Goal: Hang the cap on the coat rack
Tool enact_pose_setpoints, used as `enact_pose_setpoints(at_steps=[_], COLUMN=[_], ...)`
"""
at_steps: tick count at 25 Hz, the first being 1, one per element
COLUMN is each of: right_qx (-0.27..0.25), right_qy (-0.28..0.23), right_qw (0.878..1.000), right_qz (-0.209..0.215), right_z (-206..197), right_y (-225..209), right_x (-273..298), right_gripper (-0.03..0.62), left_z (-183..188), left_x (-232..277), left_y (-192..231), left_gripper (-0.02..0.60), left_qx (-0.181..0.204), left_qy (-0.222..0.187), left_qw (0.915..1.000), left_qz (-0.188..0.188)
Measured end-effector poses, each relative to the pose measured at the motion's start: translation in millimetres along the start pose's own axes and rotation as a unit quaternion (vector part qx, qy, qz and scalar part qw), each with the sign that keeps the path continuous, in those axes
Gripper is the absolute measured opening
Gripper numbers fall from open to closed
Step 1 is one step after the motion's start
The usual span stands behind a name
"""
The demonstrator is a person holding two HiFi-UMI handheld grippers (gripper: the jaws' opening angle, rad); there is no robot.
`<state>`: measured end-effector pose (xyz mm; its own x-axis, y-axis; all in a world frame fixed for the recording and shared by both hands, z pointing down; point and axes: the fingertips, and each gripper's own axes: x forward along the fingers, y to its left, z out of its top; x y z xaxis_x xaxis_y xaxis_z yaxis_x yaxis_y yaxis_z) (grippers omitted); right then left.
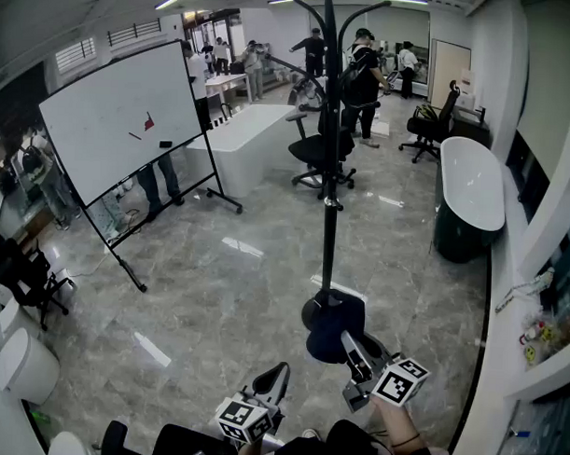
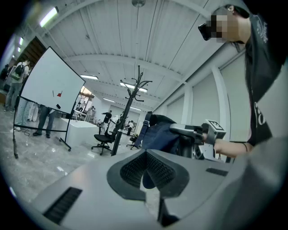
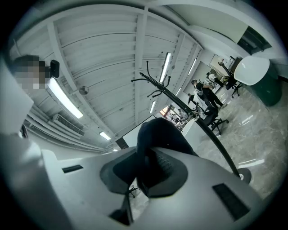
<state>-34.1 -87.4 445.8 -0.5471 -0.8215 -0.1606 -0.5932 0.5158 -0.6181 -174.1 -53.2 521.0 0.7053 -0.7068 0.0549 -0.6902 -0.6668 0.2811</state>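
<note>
The black coat rack (image 1: 331,177) stands on the marble floor straight ahead, its hooks high above; it also shows in the left gripper view (image 2: 128,108) and the right gripper view (image 3: 180,101). A dark navy cap (image 1: 330,326) hangs low in front of the rack's base, with my right gripper (image 1: 348,341) shut on its edge. In the right gripper view the cap (image 3: 162,132) fills the space between the pads. My left gripper (image 1: 278,373) is lower and to the left, apart from the cap, jaws together and holding nothing. Its camera sees the cap (image 2: 159,132) and the right gripper (image 2: 184,131) beside it.
A whiteboard on a wheeled stand (image 1: 121,114) is at the left. A white table (image 1: 246,141) and a black office chair (image 1: 320,148) stand behind the rack. A white tub (image 1: 471,182) lines the right wall. Several people stand at the back.
</note>
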Motion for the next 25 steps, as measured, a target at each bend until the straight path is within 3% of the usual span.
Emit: enact_pose_setpoints(at_steps=[14,25], right_qx=[-0.041,-0.063], right_qy=[-0.049,-0.062], right_qw=[0.997,0.990], right_qz=[0.054,0.113], right_z=[89.8,179.3], right_y=[-13.2,-48.3], right_x=[105.7,217.5], right_gripper=[0.054,0.054], left_z=[14.5,67.2], left_x=[43.9,142.2], left_y=[37.3,97.8], left_gripper=[-0.002,-0.002], left_qx=[-0.011,-0.006], left_qy=[0.005,-0.030], left_qw=[0.9999,0.9987], left_qz=[0.012,0.041])
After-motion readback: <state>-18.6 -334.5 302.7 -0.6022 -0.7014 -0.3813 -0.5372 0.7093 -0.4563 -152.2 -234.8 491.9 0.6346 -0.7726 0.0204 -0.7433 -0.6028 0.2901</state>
